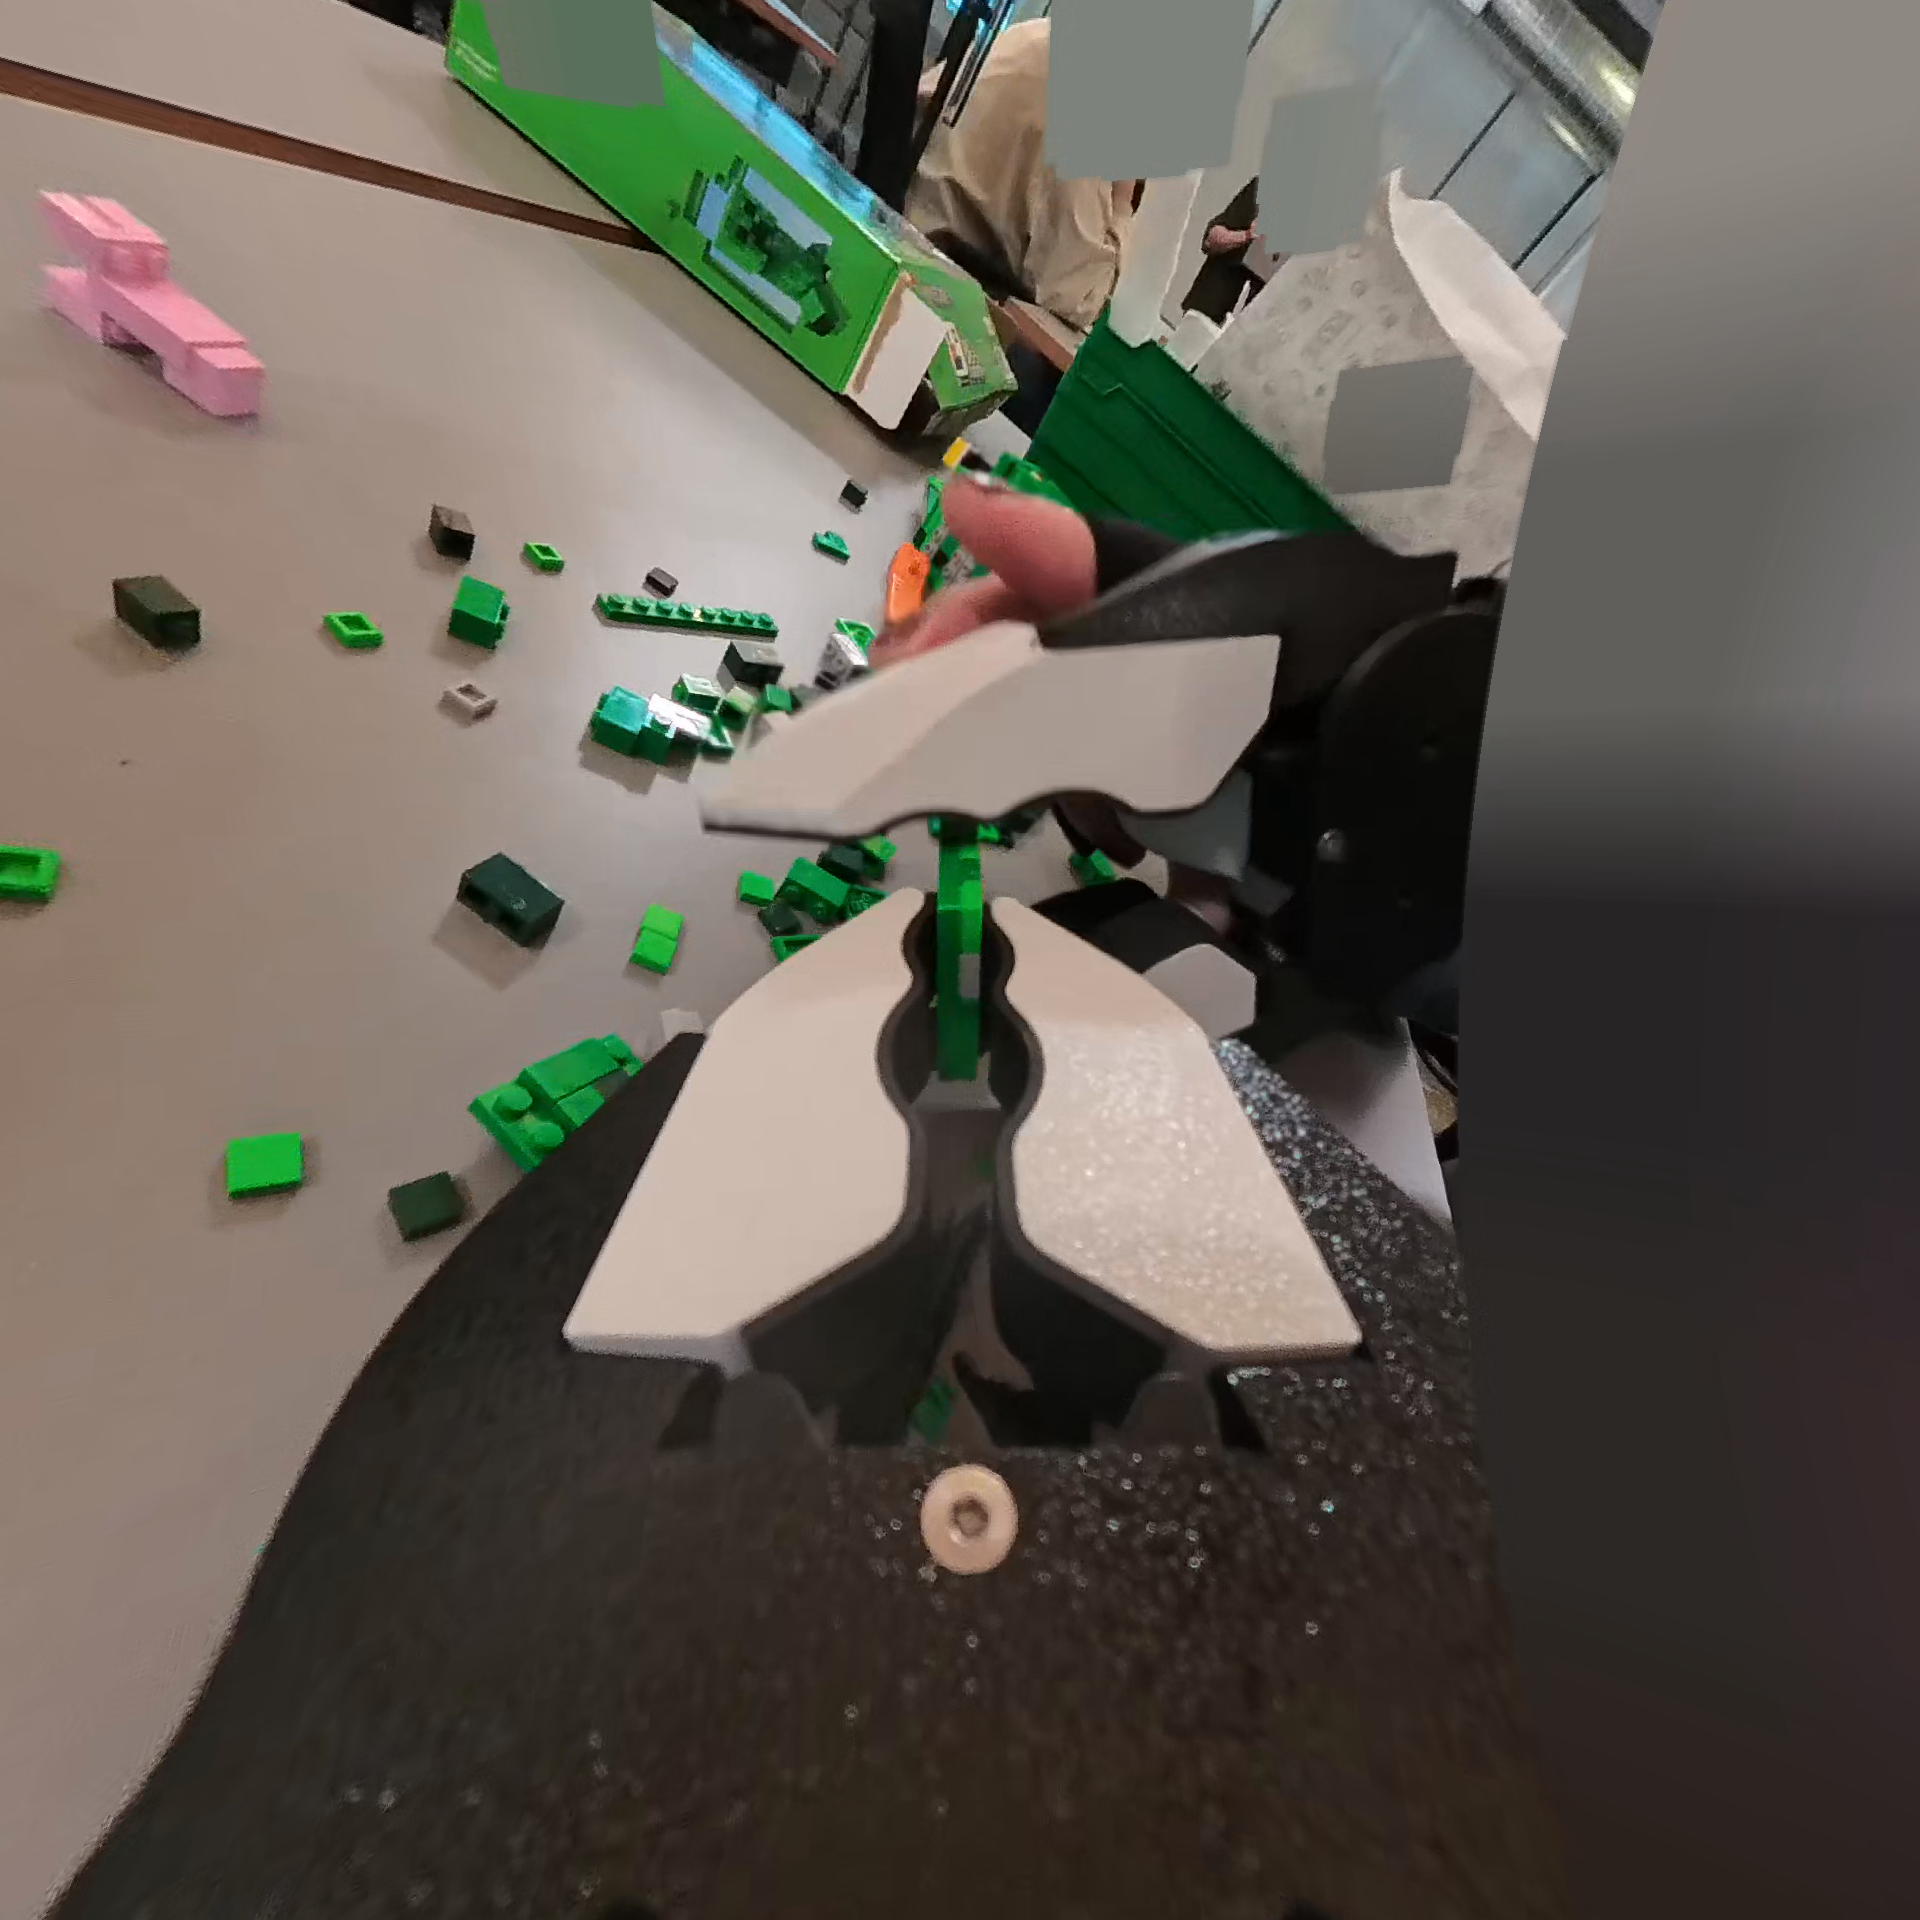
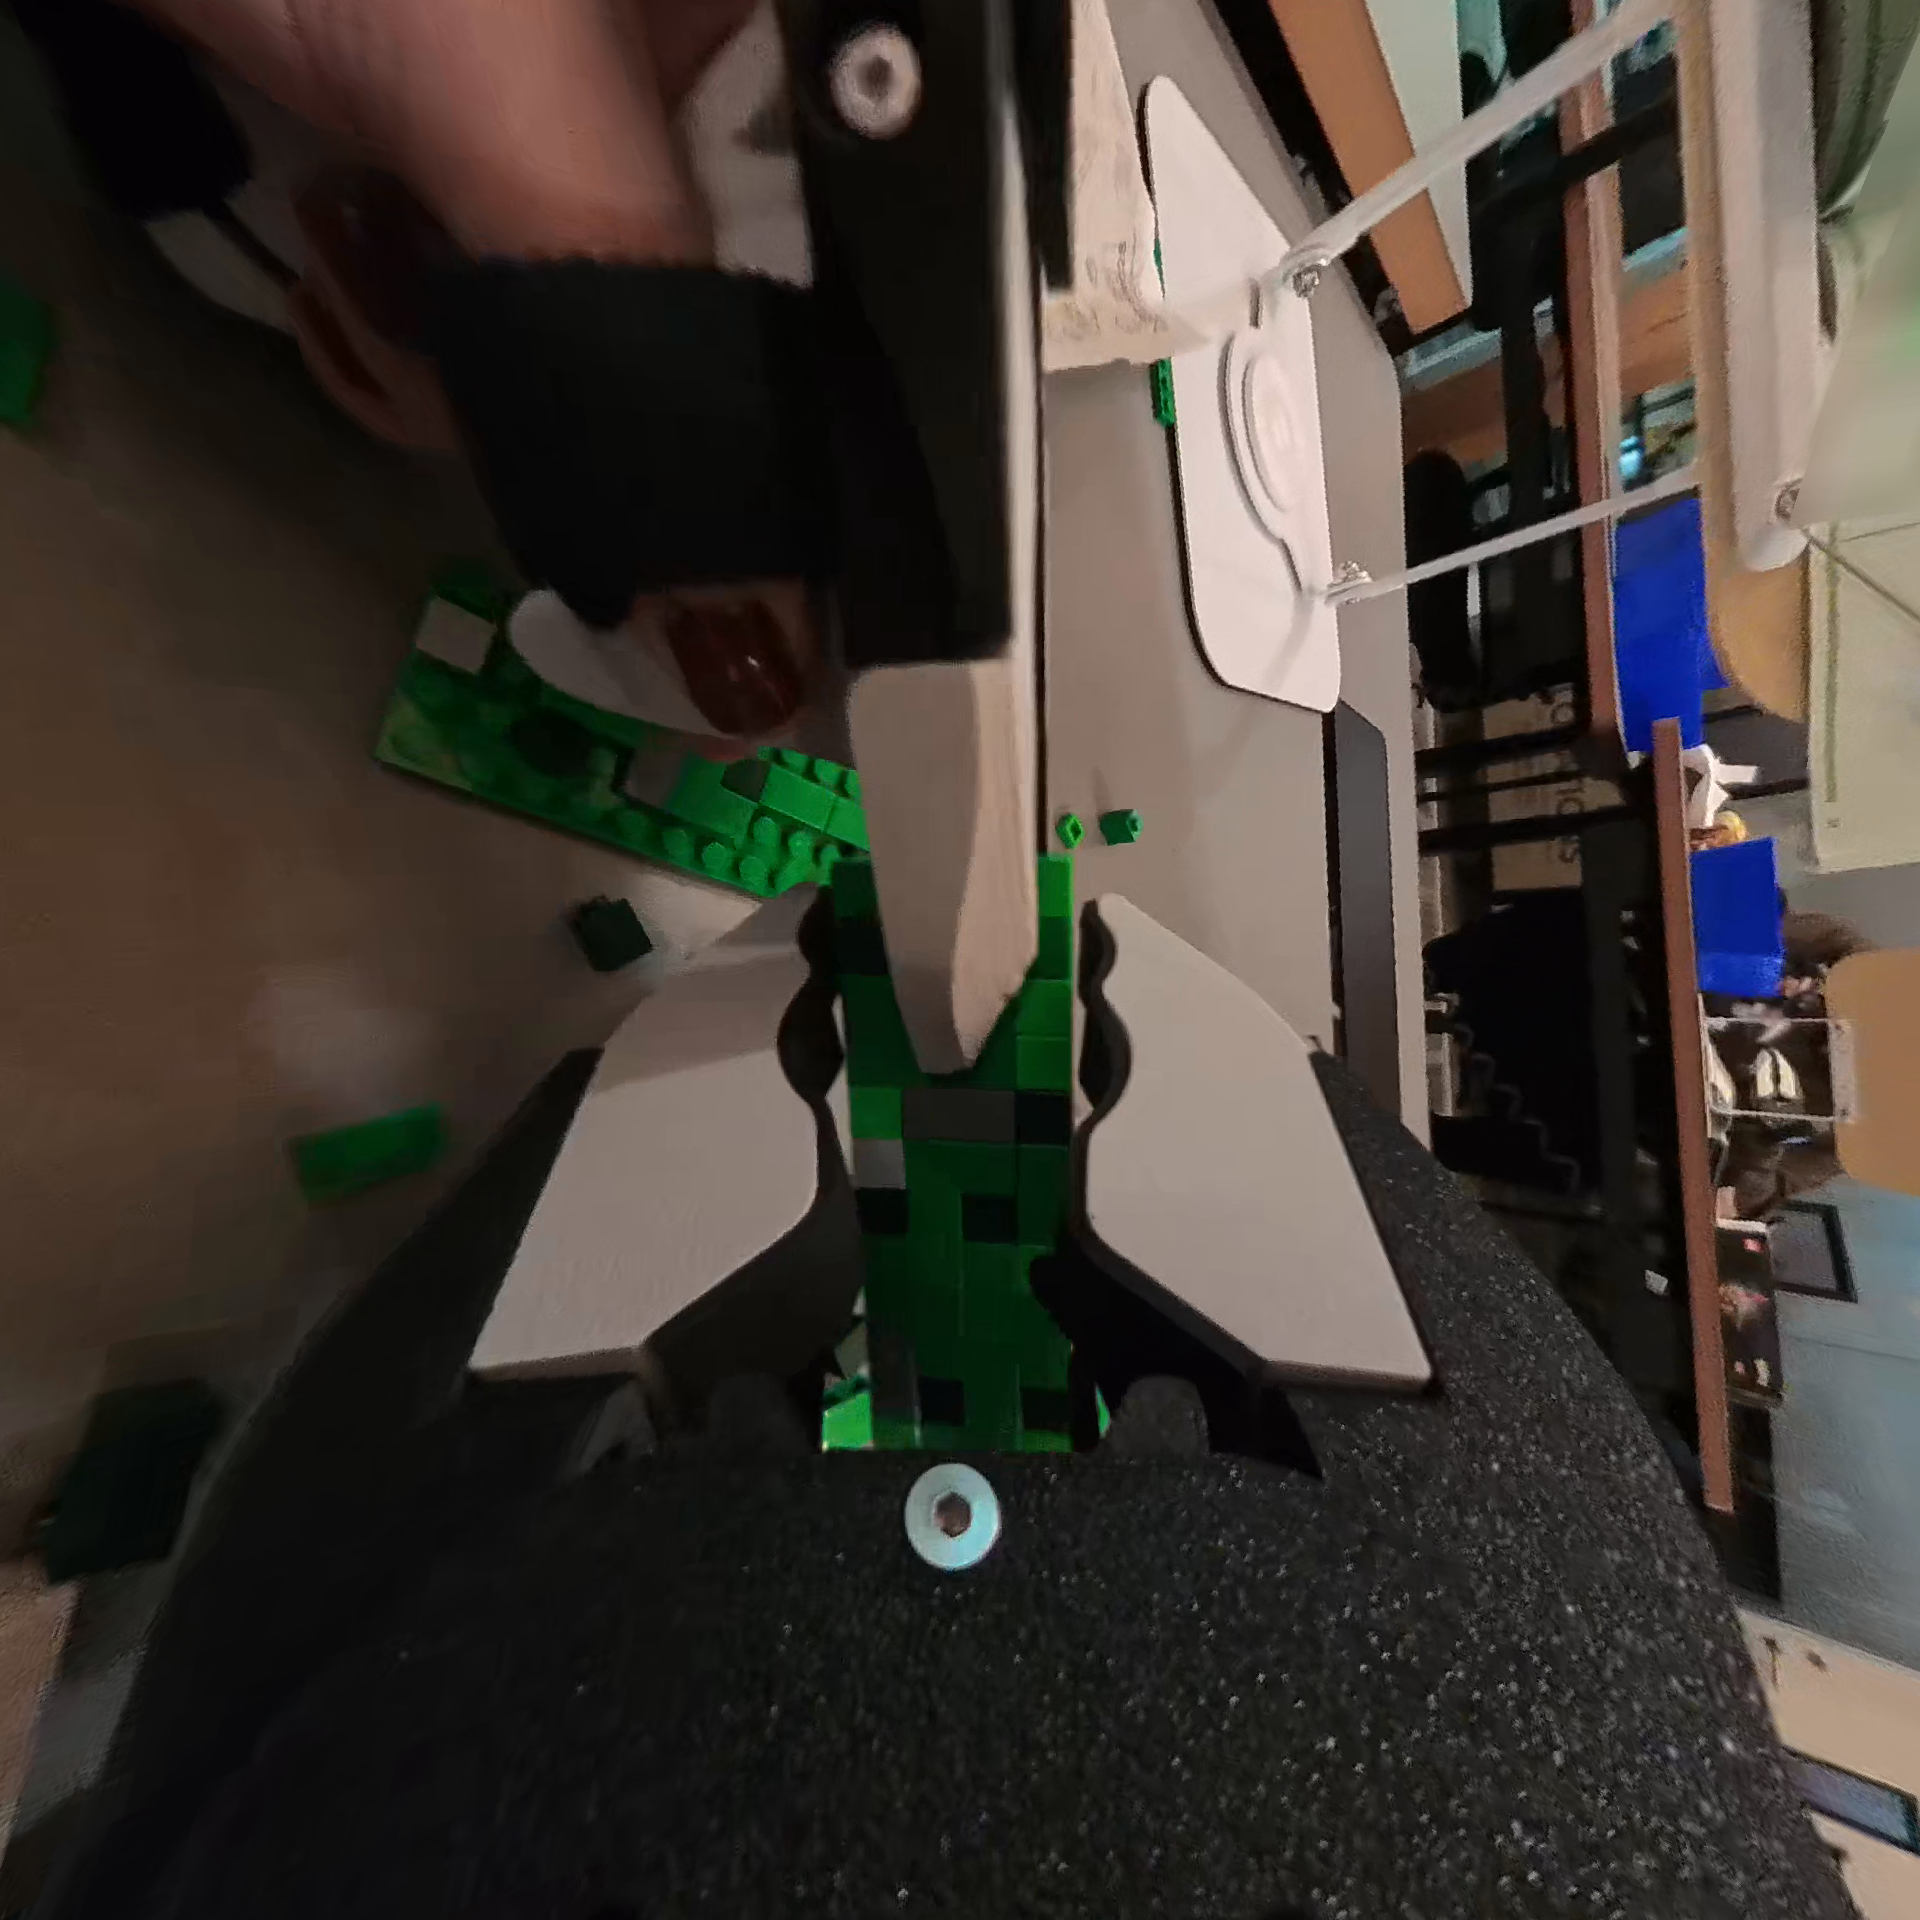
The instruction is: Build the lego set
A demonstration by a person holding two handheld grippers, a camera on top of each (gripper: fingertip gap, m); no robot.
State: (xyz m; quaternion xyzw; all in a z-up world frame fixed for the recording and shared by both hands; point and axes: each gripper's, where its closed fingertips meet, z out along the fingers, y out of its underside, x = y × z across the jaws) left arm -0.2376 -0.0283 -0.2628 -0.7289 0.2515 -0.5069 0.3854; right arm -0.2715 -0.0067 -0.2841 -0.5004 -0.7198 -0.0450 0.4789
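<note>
Left wrist view looks across a wide grey tabletop [image 1: 312, 727] strewn with loose green and dark plastic bricks. At its far edge lies a long bright green cardboard box [image 1: 717, 197], and near the far left corner sits a small pink brick figure [image 1: 145, 301]. A thin green studded strip [image 1: 686, 613] lies among the scattered pieces, with a small orange plastic tool [image 1: 906, 580] beyond it.

Nearest the camera, the left gripper [image 1: 956, 925] has its white fingers clenched on the thin edge of the flat green mosaic-patterned brick panel [image 1: 958, 966], which stands edge-on between them. The right gripper [image 1: 987, 727] crosses just above, with a person's fingertip [image 1: 1018, 545] resting on it.

From the right wrist view, the same panel [image 2: 961, 1195] shows its tiled face of green, dark and grey squares. The right gripper [image 2: 961, 997] grasps the panel by its two side edges, its wavy pads pressed against them. The left gripper's white finger [image 2: 961, 904] lies over the panel's upper part. Behind it, a green studded baseplate [image 2: 582, 769] rests on the table.
</note>
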